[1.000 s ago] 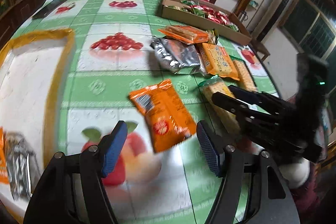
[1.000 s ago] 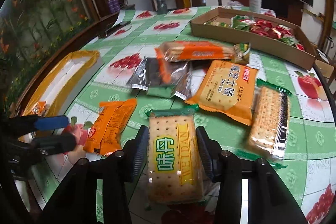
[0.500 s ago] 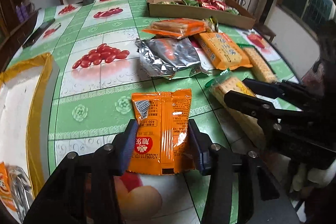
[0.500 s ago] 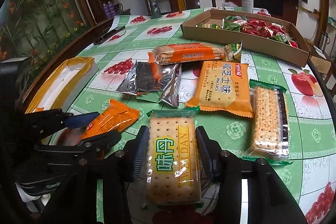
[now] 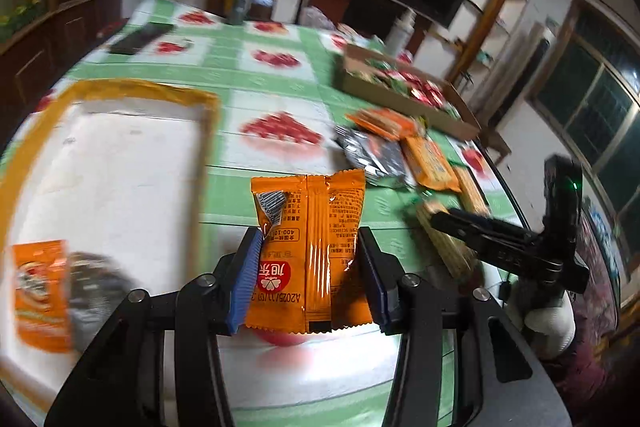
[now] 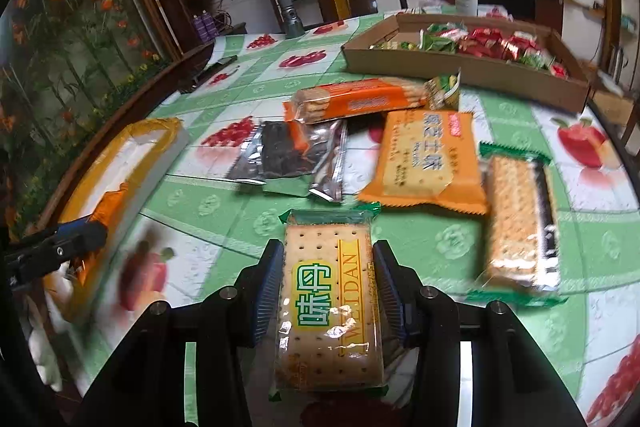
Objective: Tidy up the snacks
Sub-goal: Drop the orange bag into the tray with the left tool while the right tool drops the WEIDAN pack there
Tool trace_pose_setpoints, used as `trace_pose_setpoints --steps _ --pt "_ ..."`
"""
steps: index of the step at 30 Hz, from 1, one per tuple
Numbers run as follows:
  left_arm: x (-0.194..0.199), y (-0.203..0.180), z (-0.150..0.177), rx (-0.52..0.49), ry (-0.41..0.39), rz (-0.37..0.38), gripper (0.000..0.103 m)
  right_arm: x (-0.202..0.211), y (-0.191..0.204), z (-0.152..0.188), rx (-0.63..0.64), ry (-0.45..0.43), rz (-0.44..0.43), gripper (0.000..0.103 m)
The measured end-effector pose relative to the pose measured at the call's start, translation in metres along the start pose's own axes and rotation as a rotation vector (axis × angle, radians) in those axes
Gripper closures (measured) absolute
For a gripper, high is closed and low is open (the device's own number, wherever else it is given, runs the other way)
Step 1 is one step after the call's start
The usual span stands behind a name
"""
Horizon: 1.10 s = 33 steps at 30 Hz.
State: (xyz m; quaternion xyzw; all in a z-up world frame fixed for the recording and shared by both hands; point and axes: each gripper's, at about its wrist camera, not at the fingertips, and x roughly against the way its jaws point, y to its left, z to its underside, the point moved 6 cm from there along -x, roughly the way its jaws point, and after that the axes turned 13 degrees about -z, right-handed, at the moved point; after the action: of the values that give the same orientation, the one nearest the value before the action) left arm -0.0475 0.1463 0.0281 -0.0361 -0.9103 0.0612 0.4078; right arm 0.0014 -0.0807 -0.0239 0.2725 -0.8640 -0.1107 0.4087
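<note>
Transport step in hand, both tongs loaded. Left gripper [image 5: 308, 275] is pinching a flat orange foil snack sachet [image 5: 310, 247] by its two long edges; the sachet stands out ahead of the blue ribbed pads [image 5: 244, 281], printed back facing the camera, and appears lifted off the green fruit-print tablecloth [image 5: 280, 75]. Ahead and to the left of this gripper lies a shallow white tray with a yellow taped rim [image 5: 132, 87]; at the tray's near-left corner, an orange-and-silver packet [image 5: 40, 295] already rests, blurred.

Right gripper [image 6: 330, 287] is closed on a clear-wrapped rectangular cracker pack with green characters and a yellow stripe [image 6: 330, 299], pads against its long sides. Whether this pack is off the cloth, I cannot tell. Ahead of it: silver foil packets [image 6: 292, 159], an orange cracker bag [image 6: 424, 159], a long orange biscuit sleeve [image 6: 356, 99], and to the right a second green-edged cracker pack [image 6: 520, 219]. Far ahead-right, a brown cardboard box of red and green sweets [image 6: 468, 67].

Judgement: sorting is early; most snacks are loose. Next move for the left tong likely calls for carrying the sachet forward-left over the yellow rim, lowering it beside the packet there, then spreading the fingers. The sachet is limp, so a low release would be sensible.
</note>
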Motion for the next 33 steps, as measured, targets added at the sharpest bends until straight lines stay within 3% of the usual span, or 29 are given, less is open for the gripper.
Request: trace_pose_setpoints --steps 6,11,12,13,14,17,20,24,26,28,33 --pt "0.016 0.064 -0.007 0.106 -0.048 -0.051 0.057 0.008 0.049 -0.007 0.033 0.005 -0.077 0.056" --pt "0.013 0.107 -0.012 0.188 -0.041 -0.062 0.057 -0.005 0.113 -0.027 0.117 0.033 -0.147 0.057" --pt "0.011 0.112 -0.013 0.196 -0.037 -0.068 0.057 -0.010 0.124 -0.031 0.125 0.043 -0.164 0.059" --pt "0.009 0.120 -0.015 0.205 -0.033 -0.075 0.057 -0.018 0.138 -0.036 0.134 0.058 -0.188 0.077" --pt "0.007 0.127 -0.017 0.213 -0.031 -0.080 0.057 -0.024 0.148 -0.038 0.141 0.077 -0.213 0.085" --pt "0.004 0.149 -0.021 0.234 -0.028 -0.095 0.057 -0.048 0.179 -0.046 0.136 0.110 -0.272 0.086" --pt "-0.001 0.167 -0.021 0.269 -0.015 -0.090 0.057 -0.078 0.204 -0.047 0.170 0.147 -0.270 0.087" --pt "-0.002 0.183 -0.018 0.286 -0.011 -0.095 0.057 -0.101 0.202 -0.047 0.132 0.141 -0.216 0.075" --pt "-0.004 0.190 -0.016 0.291 0.001 -0.096 0.056 -0.103 0.191 -0.045 0.114 0.134 -0.167 0.054" --pt "-0.008 0.194 -0.015 0.291 0.017 -0.092 0.054 -0.100 0.176 -0.043 0.105 0.121 -0.125 0.048" --pt "-0.002 0.195 -0.017 0.331 -0.004 -0.055 0.046 -0.115 0.148 -0.034 0.062 0.174 -0.039 0.047"
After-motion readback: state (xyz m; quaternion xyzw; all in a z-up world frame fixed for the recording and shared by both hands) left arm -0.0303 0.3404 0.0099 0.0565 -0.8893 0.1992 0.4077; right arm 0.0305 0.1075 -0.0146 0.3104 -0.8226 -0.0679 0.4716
